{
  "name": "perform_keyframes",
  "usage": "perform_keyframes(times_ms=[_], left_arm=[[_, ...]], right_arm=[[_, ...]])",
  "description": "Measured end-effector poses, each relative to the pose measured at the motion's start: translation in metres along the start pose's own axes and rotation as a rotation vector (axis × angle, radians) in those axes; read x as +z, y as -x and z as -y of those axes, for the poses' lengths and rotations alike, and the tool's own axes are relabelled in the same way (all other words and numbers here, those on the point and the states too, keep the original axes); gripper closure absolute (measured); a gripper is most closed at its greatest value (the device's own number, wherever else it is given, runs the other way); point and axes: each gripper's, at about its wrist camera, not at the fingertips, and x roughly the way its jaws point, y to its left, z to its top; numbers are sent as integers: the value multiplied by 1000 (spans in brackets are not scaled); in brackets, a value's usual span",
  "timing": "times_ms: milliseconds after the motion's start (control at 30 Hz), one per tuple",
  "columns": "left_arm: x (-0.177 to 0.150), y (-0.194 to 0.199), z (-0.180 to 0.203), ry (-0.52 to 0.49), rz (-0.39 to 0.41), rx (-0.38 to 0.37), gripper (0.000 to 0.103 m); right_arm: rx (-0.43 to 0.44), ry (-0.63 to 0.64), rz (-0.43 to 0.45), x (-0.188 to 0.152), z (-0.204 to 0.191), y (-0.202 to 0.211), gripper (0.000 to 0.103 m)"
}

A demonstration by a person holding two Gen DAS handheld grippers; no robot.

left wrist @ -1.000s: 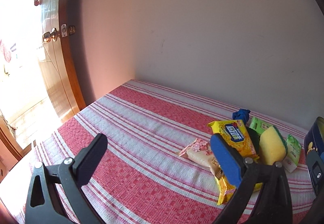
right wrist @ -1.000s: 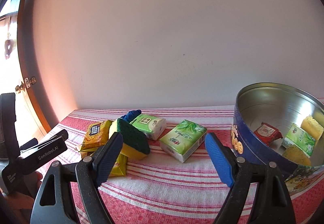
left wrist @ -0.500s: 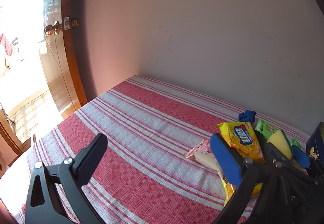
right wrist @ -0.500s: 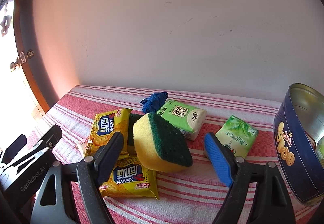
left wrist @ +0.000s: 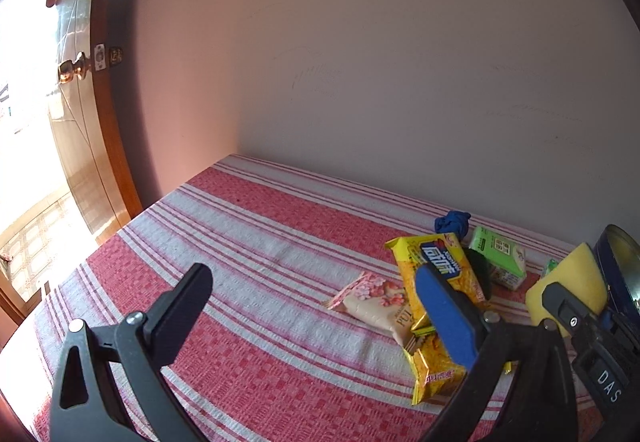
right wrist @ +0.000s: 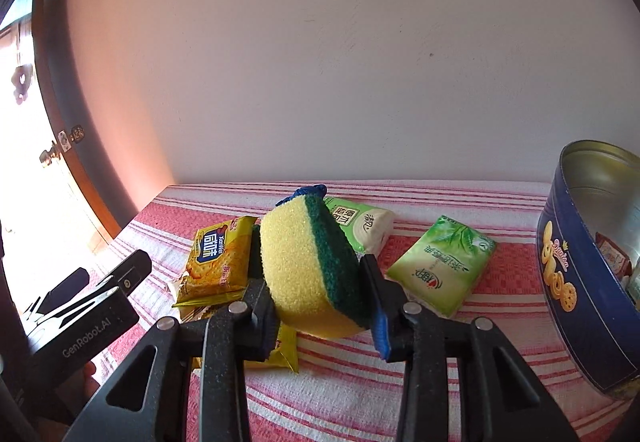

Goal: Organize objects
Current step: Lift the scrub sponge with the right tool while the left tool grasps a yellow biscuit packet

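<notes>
R gripper (right wrist: 318, 282) now has the sponge (right wrist: 308, 266) between its jaws and they're closing on it, pads at both sides, yellow face toward the cam, green scrub layer on the right; a sec ago those jaws stood wide over the cloth w/ a tissue pack between them, half a sec ago they'd swung over to bracket the sponge w/o touching; so the grab is what's just happened, or near enough. Sponge sits tilted, its lower edge over the yellow cracker packs (right wrist: 214, 262); can't tell if it's off them yet.

Outward from there: white-green tissue pack (right wrist: 360, 222) just behind the sponge, blue rag (right wrist: 308, 191) peeking over its top; green leaf-print tissue pack (right wrist: 440, 266) beside it on the right; blue cookie tin (right wrist: 560, 282) at far right, open, w/ a few small packs already inside.

L gripper (left wrist: 312, 302) hangs wide open and holding nothing over the striped cloth (left wrist: 240, 242); a pink snack pack (left wrist: 372, 302) lies just past its right finger; hardly moved in the last sec.

Meaning for the task, as I read it: sorting into the tin is partway; the sponge is likely next in, once the grip is firm; soft foam, so it'll squash some; lift clear of the cracker packs so they don't drag along.
</notes>
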Motion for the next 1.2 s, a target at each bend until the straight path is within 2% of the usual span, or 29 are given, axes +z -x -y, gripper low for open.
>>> perform_keyframes(times_ms=[133,300,433,500,633,733,767,833,900,1000,1067,1133,1200], left_arm=[[-1,7,13,-41,25,-63,1],[-3,6,32,-53,-3,-114,1],[1,-10,49,-41,-52,-108,9],[6,-17,60,-44,-62,-105,9],[12,-33,79,-71,-82,-51,9],[11,-52,85,-76,-163,-34,21],[11,-57,83,-69,-188,-43,32],[10,-60,77,-36,-205,-87,37],[9,-60,71,-6,-207,-141,53],[9,-55,64,28,-180,-173,53],[8,-37,56,61,-87,-174,53],[6,-17,55,56,-4,-144,53],[2,-6,62,24,24,-92,53]], right_arm=[[-40,43,47,-13,12,33,64],[-83,92,109,-28,23,70,64],[-112,101,154,-33,30,85,64],[-99,92,141,-32,33,83,64],[-84,72,133,-32,38,84,64],[-79,68,123,-32,40,85,64],[-79,68,119,-33,40,85,64],[-78,68,111,-33,41,84,64],[-79,64,103,-33,42,85,64],[-83,53,103,-34,45,87,64],[-83,49,117,-35,46,91,64],[-90,46,142,-36,46,97,64],[-115,40,192,-37,52,107,64]])
